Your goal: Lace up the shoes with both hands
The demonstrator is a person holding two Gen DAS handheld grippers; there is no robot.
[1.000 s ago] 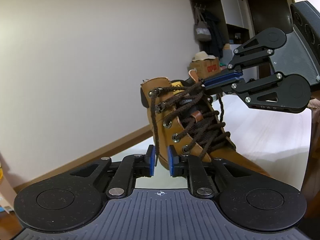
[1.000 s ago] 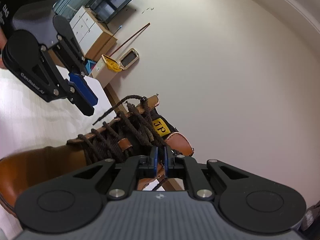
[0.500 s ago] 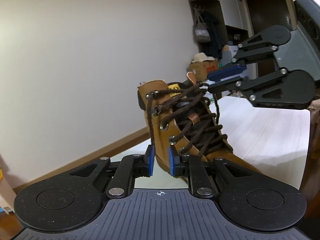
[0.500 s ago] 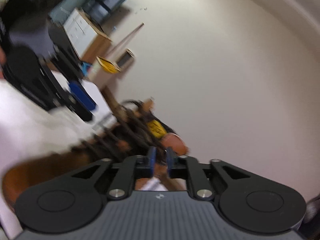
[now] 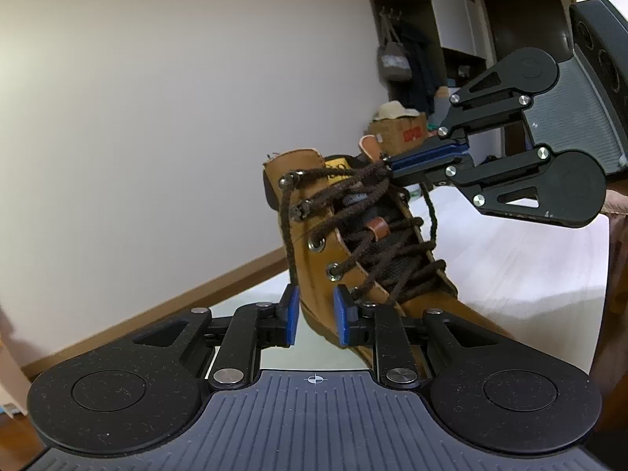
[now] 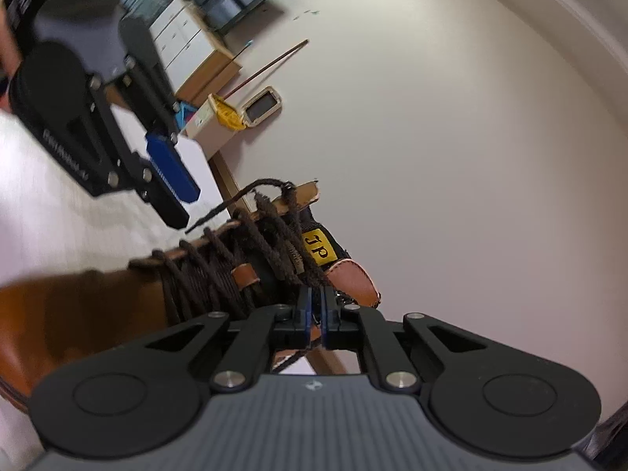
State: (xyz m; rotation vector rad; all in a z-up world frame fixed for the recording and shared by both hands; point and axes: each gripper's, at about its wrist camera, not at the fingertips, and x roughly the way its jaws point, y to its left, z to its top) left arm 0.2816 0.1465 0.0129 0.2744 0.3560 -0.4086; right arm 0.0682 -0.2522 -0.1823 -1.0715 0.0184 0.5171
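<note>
A tan leather boot (image 5: 314,243) with dark brown laces (image 5: 353,184) stands on a white surface, its collar tilted up. My left gripper (image 5: 316,314) is open low beside the boot's ankle. One lace end hangs from the top hook down to just above its left pad (image 5: 292,314). My right gripper (image 5: 392,167) reaches in from the right at the boot's collar, shut on the other lace. In the right wrist view that gripper (image 6: 314,306) pinches the lace by the boot's tongue (image 6: 318,251), and the left gripper (image 6: 186,210) hovers above a loose lace tip (image 6: 204,219).
The white surface (image 5: 530,259) spreads right of the boot. A plain wall with a wooden skirting stands behind. A cardboard box (image 5: 400,133) and shelving with hung bags are at the back. A hand (image 5: 616,204) holds the right gripper. Drawers (image 6: 184,39) show in the right wrist view.
Half a second ago my right gripper had opened and lifted off the laces. It has come back down and shut on the lace at the collar. The left gripper has barely moved.
</note>
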